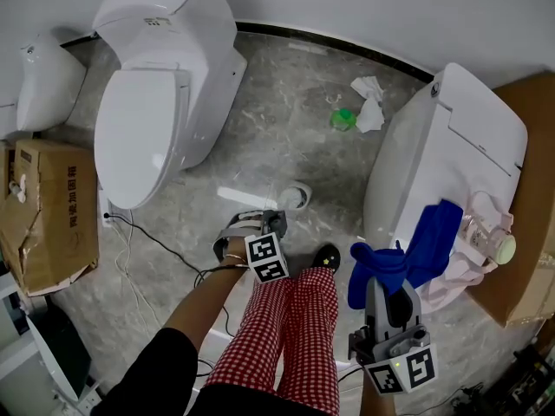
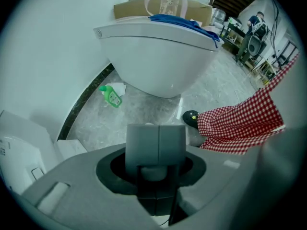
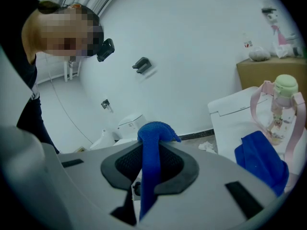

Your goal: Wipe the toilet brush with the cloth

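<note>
Right gripper, lower right, pinches the blue cloth; left gripper, centre, clamps a grey handle, the toilet brush's, I judge. Wiping not begun: I must bring them together.

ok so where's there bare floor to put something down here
Barest: the marble floor between the left toilet and the right toilet, short of the green bottle and crumpled tissue by the wall. Crowded: the right toilet's lid, under the blue cloth and a pink-strapped bottle, and the floor by the cardboard box, crossed by a cable.
</note>
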Motion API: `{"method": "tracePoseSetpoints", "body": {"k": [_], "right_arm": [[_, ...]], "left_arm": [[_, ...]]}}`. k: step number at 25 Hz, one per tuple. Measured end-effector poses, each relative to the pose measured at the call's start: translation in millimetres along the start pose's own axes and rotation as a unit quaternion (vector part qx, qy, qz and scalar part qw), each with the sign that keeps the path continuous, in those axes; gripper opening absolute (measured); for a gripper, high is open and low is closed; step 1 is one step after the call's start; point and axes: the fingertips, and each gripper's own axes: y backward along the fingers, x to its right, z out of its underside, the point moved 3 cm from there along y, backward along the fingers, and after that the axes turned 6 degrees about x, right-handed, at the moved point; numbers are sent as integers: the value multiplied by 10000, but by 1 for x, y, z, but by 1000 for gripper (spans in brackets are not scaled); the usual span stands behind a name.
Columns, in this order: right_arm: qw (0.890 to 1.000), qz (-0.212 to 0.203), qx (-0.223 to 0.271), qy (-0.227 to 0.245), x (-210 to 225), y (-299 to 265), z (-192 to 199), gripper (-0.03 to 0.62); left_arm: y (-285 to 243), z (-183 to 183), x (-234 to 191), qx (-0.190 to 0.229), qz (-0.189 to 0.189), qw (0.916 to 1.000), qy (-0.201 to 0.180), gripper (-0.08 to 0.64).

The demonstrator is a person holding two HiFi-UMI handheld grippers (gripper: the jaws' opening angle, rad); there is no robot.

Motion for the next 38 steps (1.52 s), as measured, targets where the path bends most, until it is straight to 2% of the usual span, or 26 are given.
{"method": "tracePoseSetpoints", "body": {"k": [8, 28, 38], "right_arm": [[9999, -101, 12, 1, -14, 5, 4, 67], [9993, -338, 119, 140, -50, 7, -10, 67], [9983, -535, 160, 193, -78, -3, -18, 66]], "left_arm": [[19, 3, 3, 125, -131, 9997, 164, 164], [85, 17, 9, 602, -525, 9912, 1057, 163], [119, 26, 8, 776, -620, 9878, 1198, 163]]}}
